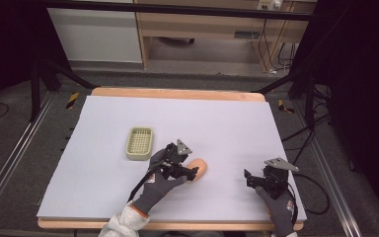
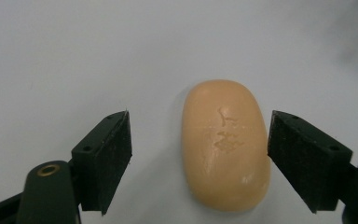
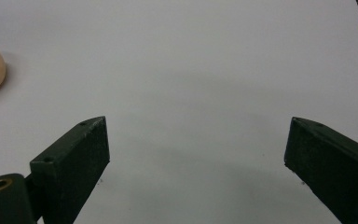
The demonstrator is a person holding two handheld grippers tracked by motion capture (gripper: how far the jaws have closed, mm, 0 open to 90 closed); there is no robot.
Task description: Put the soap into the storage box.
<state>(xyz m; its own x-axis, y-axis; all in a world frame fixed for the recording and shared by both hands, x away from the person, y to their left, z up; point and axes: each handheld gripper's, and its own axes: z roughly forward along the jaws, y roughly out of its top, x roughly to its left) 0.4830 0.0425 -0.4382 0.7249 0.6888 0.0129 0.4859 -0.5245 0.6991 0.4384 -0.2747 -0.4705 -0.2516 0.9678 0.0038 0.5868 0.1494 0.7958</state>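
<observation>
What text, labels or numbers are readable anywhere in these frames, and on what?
Nothing readable.
Soap bar: embossed mark pressed into its top face, too shallow and blurred to read.
Gloves on the person's hands: small red-and-white patch near each cuff, too small to read.
Soap dish: no marking visible.

1. The table (image 1: pixel 103 94) has a wooden edge and a pale lilac-white sheet (image 1: pixel 217 123) covers its top.
2. A peach soap bar (image 2: pixel 224 144) lies on the sheet between the left gripper's fingers (image 2: pixel 105 158).
3. A pale green slotted dish (image 1: pixel 139 143) lies beyond those fingers.
</observation>
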